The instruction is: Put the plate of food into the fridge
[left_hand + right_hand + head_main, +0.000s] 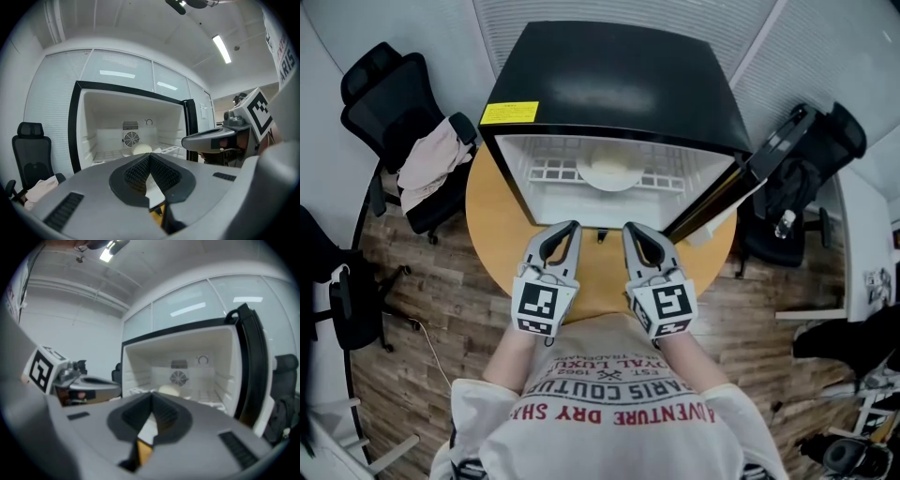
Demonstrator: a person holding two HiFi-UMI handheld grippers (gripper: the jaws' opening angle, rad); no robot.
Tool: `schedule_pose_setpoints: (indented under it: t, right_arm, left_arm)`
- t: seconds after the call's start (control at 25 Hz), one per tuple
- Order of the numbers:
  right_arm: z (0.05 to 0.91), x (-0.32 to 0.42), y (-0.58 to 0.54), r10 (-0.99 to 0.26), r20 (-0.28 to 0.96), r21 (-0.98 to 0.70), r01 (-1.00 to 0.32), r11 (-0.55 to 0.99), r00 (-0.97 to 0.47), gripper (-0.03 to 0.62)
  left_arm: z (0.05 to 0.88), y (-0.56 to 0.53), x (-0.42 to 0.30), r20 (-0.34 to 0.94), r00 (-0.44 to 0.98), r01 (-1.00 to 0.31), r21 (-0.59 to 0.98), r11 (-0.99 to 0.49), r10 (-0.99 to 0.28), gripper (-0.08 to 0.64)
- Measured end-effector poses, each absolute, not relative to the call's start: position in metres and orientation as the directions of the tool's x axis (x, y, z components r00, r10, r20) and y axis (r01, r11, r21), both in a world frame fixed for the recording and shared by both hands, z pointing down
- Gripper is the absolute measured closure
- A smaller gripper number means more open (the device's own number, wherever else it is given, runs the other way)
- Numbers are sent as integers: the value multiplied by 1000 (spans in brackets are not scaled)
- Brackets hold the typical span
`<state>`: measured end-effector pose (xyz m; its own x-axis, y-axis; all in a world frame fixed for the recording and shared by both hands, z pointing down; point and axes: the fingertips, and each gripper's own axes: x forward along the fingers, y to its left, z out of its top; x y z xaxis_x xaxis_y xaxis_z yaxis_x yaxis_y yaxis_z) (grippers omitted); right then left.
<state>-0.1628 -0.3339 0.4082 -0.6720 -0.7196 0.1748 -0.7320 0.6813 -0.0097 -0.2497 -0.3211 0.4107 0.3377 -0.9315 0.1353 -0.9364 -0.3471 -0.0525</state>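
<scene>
A black mini fridge (619, 84) stands open on a round wooden table (492, 220). The white plate of food (609, 173) rests on the wire shelf inside, near the middle. Both grippers hover side by side over the table just in front of the fridge opening, pointing at it. My left gripper (569, 229) is shut with nothing between its jaws, and my right gripper (632, 231) is shut and empty too. In the left gripper view the pale food (142, 149) shows just beyond the closed tips (149, 157). The right gripper view shows the food (169, 391) past its closed tips (151, 397).
The fridge door (741, 178) hangs open to the right, its edge reaching past the table rim. A black office chair (403, 112) draped with a light cloth (431, 159) stands at the left, and another chair with dark gear (792, 187) at the right. Wood floor surrounds the table.
</scene>
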Motion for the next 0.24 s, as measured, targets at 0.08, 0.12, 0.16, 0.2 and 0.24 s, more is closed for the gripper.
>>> schedule_pose_setpoints:
  t: [0.08, 0.12, 0.16, 0.2, 0.24]
  right_arm:
    - [410, -163, -333, -721, 178, -7, -733, 680, -670, 564]
    - [411, -164, -333, -721, 180, -6, -734, 679, -669, 563]
    - [412, -164, -333, -721, 182, -8, -734, 679, -668, 563]
    - [412, -164, -333, -722, 183, -10, -735, 678, -668, 564]
    - [413, -164, -333, -722, 184, -13, -736, 677, -667, 565]
  left_arm:
    - [413, -321, -249, 140, 339, -936, -52, -349, -930, 531]
    - [413, -320, -249, 141, 339, -936, -52, -349, -930, 531]
    - [414, -320, -250, 142, 339, -936, -51, -349, -930, 531]
    - [414, -320, -250, 142, 339, -936, -51, -349, -930, 531]
    - [415, -320, -251, 143, 339, -936, -51, -349, -930, 531]
